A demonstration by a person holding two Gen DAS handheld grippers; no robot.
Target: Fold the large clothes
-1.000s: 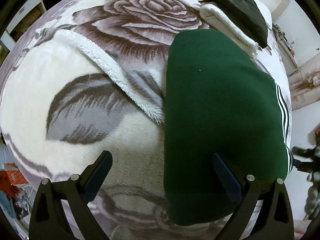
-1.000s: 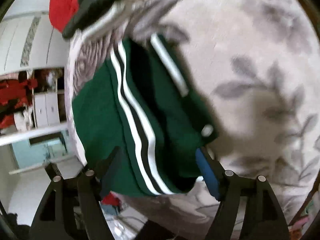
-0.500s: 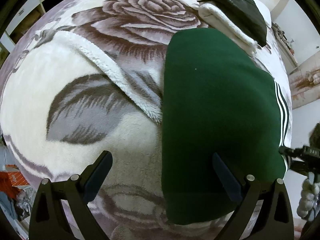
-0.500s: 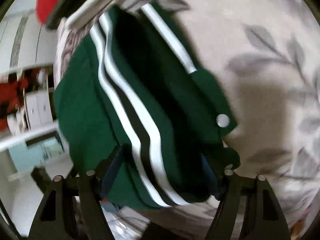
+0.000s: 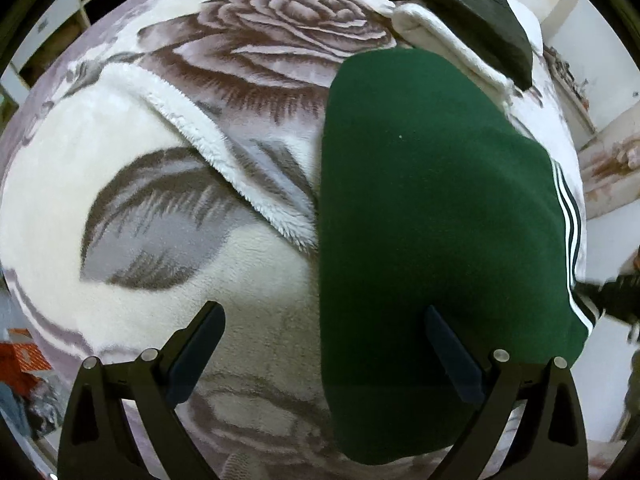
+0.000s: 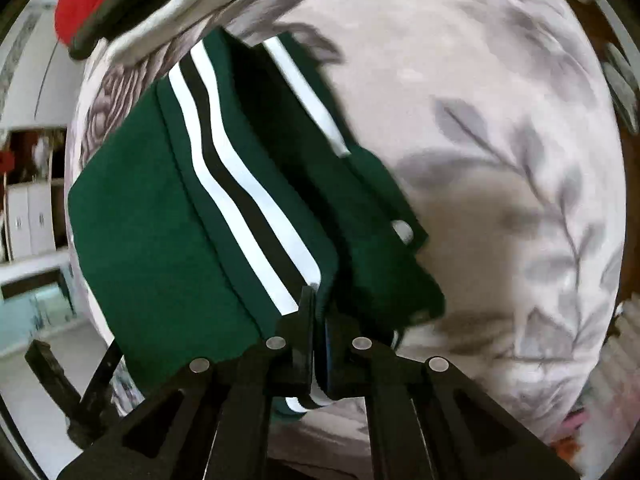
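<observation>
A dark green jacket [image 5: 432, 216] with white and black stripes lies folded on a flowered fleece blanket [image 5: 168, 208]. My left gripper [image 5: 320, 344] is open and hovers over the jacket's near left edge, holding nothing. In the right wrist view my right gripper [image 6: 319, 316] is shut on the jacket's [image 6: 160, 240] striped hem [image 6: 248, 208] at its near corner. A silver snap button [image 6: 400, 229] shows on the green flap beside the stripes.
A black garment [image 5: 468, 12] lies on a white folded one [image 5: 448, 44] at the blanket's far right, with something red behind it. The blanket has a turned-over white edge [image 5: 208, 148]. White cabinets [image 6: 28, 220] stand beyond the bed.
My right gripper has closed from wide open onto the jacket's striped hem. The left gripper has stayed open and almost still.
</observation>
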